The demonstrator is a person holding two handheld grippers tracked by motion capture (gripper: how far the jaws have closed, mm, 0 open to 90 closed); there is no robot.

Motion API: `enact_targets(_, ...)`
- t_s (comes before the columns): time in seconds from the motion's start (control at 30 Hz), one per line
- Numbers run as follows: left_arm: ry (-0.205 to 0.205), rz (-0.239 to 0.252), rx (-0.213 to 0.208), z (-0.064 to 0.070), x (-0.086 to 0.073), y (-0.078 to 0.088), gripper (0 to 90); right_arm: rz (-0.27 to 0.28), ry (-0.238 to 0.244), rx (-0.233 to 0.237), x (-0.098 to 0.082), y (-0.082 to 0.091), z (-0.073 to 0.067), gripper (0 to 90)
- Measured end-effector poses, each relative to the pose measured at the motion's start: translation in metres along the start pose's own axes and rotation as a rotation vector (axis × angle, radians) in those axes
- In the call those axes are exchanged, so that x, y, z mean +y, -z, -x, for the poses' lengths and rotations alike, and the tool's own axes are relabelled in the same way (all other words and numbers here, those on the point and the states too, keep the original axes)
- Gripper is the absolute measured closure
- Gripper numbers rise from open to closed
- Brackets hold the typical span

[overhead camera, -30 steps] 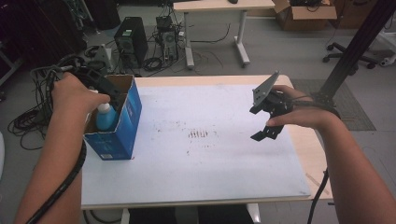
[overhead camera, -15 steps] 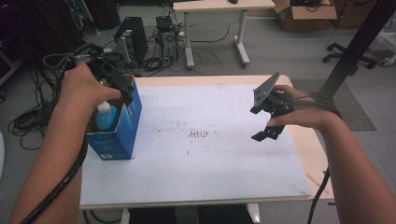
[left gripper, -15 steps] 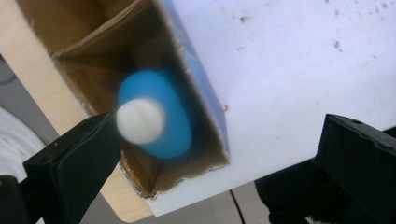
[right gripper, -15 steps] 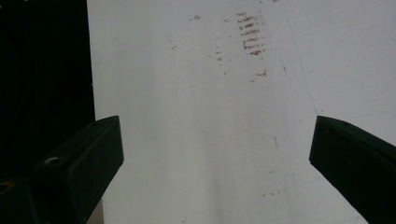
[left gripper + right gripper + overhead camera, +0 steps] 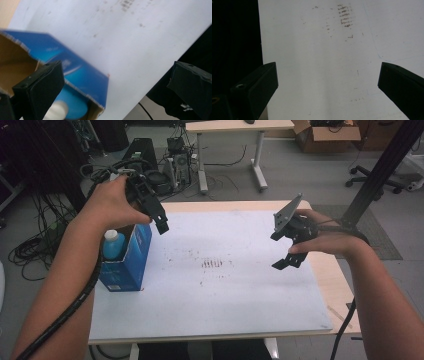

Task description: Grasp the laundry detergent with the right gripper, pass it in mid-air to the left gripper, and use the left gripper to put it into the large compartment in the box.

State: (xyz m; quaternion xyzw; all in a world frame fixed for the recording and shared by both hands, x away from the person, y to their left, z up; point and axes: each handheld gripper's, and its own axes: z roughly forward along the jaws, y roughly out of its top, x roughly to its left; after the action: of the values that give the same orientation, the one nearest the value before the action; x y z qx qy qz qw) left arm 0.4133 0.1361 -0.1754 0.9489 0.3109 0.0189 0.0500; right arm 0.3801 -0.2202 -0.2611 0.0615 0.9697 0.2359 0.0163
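Two grippers: both are held in the air above the table, well apart, with nothing between the jaws of either.
Left gripper (image 5: pixel 152 212): its jaws are spread wide and empty, having just been opening; it hangs over the table's left edge, just above and beside the open top of the box, touching neither box nor bottle.
Left gripper view: the two black jaws stand far apart at the bottom corners, with the box's blue wall and brown inside under the left one.
Bottle (image 5: pixel 114 244): it stands upright inside the box, long axis vertical, white cap (image 5: pixel 57 111) pointing up; its blue shoulder and cap rise just above the rim.
Box (image 5: pixel 131 265): a blue carton, open at the top, stands upright on the table's left edge, nearer the front-left corner than the far one.
Right gripper (image 5: pixel 289 249): its jaws are also spread wide and empty; it hovers over the right part of the table, near the right edge, jaws pointing toward the middle.
Right gripper view: both jaws frame bare white surface.
Table (image 5: pixel 240 300): a white top with a patch of brown marks (image 5: pixel 212 264) near the centre, between the two grippers.
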Motion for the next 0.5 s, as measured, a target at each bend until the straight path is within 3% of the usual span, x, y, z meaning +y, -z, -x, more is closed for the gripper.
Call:
enact_targets(0.13, -0.053, -0.02, -0.028, 0.0, 0.003, -0.008, 0.2, -0.012, 0.02, 0.023, 0.0, -0.002, -0.001, 2.6)
enact_targets(0.17, -0.073, -0.029, -0.018, 0.002, 0.004, -0.011, 0.2, -0.018, 0.02, 0.023, 0.0, -0.003, 0.0, 2.6)
enact_targets(0.37, -0.211, -0.069, -0.071, 0.013, 0.006, -0.028, 0.2, -0.046, 0.024, 0.03, -0.001, -0.005, 0.0, 2.7)
enact_targets(0.43, -0.282, -0.089, -0.086, 0.022, 0.008, -0.035, 0.2, -0.063, 0.027, 0.034, 0.0, -0.005, -0.001, 2.7)
enact_targets(0.5, -0.302, -0.094, -0.082, 0.025, 0.008, -0.037, 0.2, -0.076, 0.025, 0.037, 0.002, -0.005, -0.001, 2.7)
